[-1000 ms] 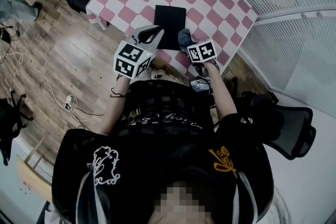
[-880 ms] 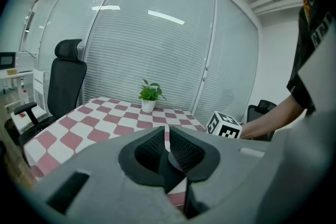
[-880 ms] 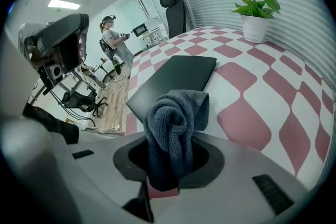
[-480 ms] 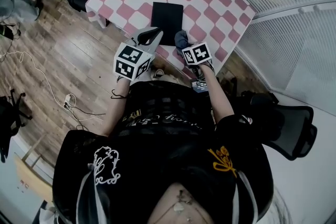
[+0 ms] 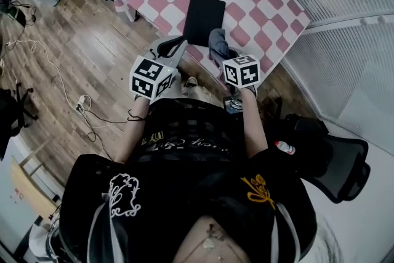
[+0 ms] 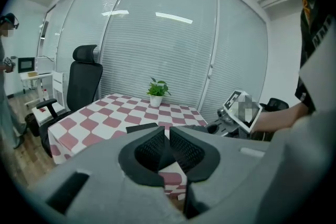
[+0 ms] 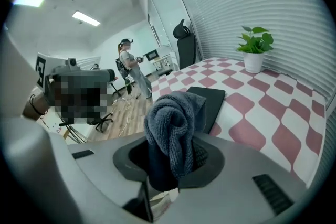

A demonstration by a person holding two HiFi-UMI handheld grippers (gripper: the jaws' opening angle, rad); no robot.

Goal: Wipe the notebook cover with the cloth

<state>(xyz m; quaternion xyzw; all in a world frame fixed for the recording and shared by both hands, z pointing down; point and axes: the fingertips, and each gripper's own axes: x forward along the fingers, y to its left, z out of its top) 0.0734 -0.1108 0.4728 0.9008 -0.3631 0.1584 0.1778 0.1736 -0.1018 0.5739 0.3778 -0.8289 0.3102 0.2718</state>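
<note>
Now: my right gripper (image 7: pixel 176 160) is clamped on the grey cloth (image 7: pixel 173 126), which bunches up out of the jaws. The black notebook (image 5: pixel 204 18) lies flat on the checked table (image 5: pixel 265 15), upper middle of the head view. The cloth sits just below the notebook's lower right corner, by the table's edge. Whether cloth and cover touch, I cannot tell. My left gripper (image 5: pixel 174 47) is just lower left of the notebook, jaws pressed together with nothing between them.
</note>
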